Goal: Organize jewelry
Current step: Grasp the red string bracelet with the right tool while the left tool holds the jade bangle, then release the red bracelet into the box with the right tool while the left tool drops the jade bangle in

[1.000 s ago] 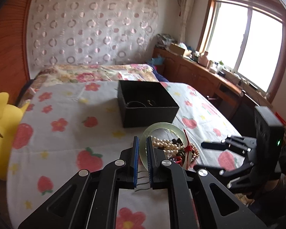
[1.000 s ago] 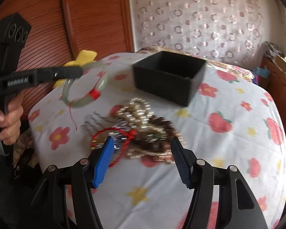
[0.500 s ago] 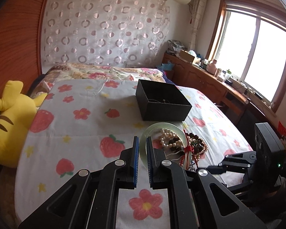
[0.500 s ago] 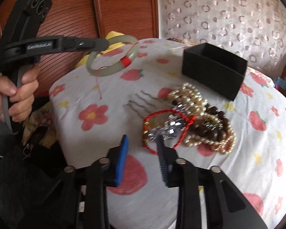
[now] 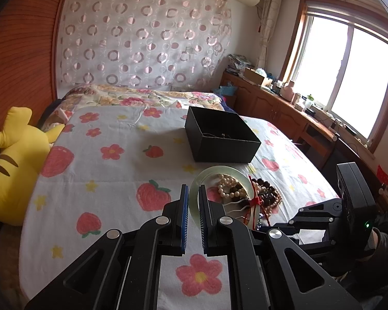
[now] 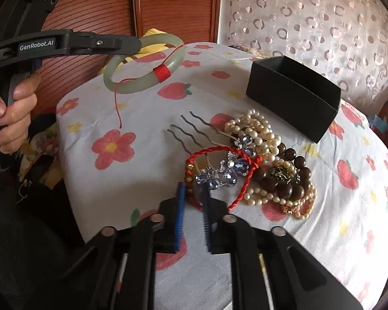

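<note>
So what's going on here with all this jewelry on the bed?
A person is sorting jewelry with two hand-held grippers. The left gripper holds a pale green bangle in the air. The right gripper has closed on the red cord bracelet in the pile of beads. The black box sits open behind.

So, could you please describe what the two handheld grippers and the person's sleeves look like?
Both the left gripper and the right gripper are matte black linkages with silver pivot screws and ribbed blue finger pads. The left's side reads "GenRobot.AI" in white; the right's body shows a green light. Sleeves look dark.
</note>
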A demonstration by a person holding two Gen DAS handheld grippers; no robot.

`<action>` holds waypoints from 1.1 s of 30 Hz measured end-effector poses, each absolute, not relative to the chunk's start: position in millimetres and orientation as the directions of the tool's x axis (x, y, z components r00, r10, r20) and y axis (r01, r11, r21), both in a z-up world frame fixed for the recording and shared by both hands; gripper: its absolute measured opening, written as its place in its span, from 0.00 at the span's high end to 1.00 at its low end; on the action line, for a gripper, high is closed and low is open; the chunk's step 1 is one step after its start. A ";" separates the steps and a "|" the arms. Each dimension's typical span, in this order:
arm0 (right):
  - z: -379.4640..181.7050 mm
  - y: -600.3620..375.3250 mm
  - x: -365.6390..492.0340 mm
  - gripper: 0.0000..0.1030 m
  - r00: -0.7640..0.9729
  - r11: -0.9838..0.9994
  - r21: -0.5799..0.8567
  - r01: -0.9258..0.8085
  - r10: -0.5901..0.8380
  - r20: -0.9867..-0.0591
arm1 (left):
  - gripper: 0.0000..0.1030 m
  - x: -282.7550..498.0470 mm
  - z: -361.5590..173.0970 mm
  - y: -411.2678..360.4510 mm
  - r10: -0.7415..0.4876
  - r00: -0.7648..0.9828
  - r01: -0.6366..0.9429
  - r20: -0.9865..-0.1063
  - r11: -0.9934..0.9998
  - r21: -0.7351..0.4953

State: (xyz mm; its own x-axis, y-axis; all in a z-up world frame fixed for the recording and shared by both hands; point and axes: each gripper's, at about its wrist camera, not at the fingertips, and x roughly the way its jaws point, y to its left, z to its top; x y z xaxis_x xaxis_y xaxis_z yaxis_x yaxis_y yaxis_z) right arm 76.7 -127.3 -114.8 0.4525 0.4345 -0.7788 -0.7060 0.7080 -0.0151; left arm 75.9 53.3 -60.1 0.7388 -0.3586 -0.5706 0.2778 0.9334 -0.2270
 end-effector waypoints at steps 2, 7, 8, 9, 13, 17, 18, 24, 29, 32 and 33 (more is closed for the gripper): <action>-114.0 -127.6 76.6 0.92 0.457 0.703 -0.028 -0.711 0.431 -0.778 | 0.93 75.5 -58.8 53.9 -0.363 0.740 0.281 -0.567 0.932 -0.230; -105.3 -136.1 75.6 0.93 0.481 0.722 0.007 -0.691 0.468 -0.742 | 0.93 73.4 -56.3 54.9 -0.359 0.748 0.277 -0.558 0.933 -0.229; -99.6 -139.5 74.9 0.93 0.498 0.730 0.007 -0.684 0.473 -0.726 | 0.93 73.6 -55.3 55.7 -0.357 0.751 0.273 -0.556 0.934 -0.230; -92.5 -143.0 74.7 0.93 0.516 0.737 0.007 -0.675 0.479 -0.711 | 0.93 72.4 -54.4 55.8 -0.355 0.754 0.272 -0.553 0.934 -0.230; -64.4 -154.6 78.2 0.92 0.556 0.751 0.010 -0.661 0.498 -0.666 | 0.93 72.1 -51.9 57.6 -0.355 0.761 0.268 -0.542 0.934 -0.236; -42.7 -159.8 82.6 0.93 0.602 0.761 -0.028 -0.648 0.490 -0.630 | 0.93 72.8 -51.1 57.8 -0.357 0.762 0.269 -0.540 0.933 -0.238; -39.1 -162.5 83.6 0.93 0.610 0.764 -0.031 -0.645 0.489 -0.624 | 0.93 72.7 -51.1 57.9 -0.358 0.762 0.270 -0.540 0.933 -0.238; -10.9 -175.9 98.5 0.92 0.664 0.786 -0.057 -0.616 0.479 -0.574 | 0.93 79.8 -44.5 53.1 -0.363 0.767 0.281 -0.529 0.931 -0.231; 1.8 -178.5 123.4 0.92 0.701 0.803 -0.093 -0.588 0.449 -0.554 | 0.93 96.8 -39.3 44.3 -0.368 0.773 0.295 -0.516 0.930 -0.221; 3.1 -181.1 150.8 0.92 0.699 0.817 -0.068 -0.572 0.442 -0.562 | 0.93 111.5 -39.1 38.9 -0.363 0.775 0.295 -0.517 0.932 -0.213; 2.0 -181.4 160.9 0.92 0.694 0.820 -0.057 -0.569 0.442 -0.568 | 0.93 117.2 -38.7 36.3 -0.364 0.774 0.296 -0.518 0.931 -0.212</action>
State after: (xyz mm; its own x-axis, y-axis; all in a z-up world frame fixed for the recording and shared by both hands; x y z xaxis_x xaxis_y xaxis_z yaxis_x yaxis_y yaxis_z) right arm 160.9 -181.4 2.0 0.6944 0.4423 -0.5676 -0.5691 0.8203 -0.0570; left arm 117.2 36.3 -38.7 0.7740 -0.3642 -0.5179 0.2964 0.9312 -0.2120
